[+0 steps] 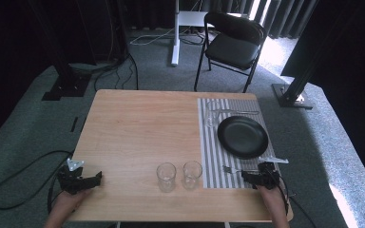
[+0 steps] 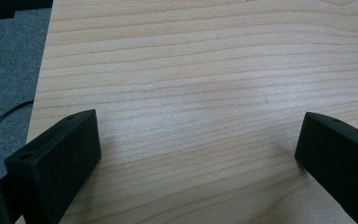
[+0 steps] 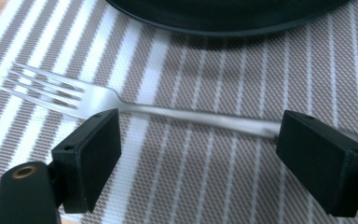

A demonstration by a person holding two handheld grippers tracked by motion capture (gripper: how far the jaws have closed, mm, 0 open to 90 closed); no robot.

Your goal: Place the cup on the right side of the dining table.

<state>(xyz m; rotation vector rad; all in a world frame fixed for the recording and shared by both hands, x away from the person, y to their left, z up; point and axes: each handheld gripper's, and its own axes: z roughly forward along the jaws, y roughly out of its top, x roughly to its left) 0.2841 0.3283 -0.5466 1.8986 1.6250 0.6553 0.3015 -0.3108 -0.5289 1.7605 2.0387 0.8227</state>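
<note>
Right claw (agape) over fork

Fork handle's end — hidden behind the right-hand jaw.

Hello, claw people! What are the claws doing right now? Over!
Left claw open over bare table. Right claw open, straddling the fork on the striped placemat. Black plate just beyond. Over.

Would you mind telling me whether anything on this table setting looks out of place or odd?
Slightly. The fork lies crosswise below the black plate on the striped placemat, not beside it, and two empty glasses stand off the mat on bare wood. Nothing looks spilled or broken.
</note>
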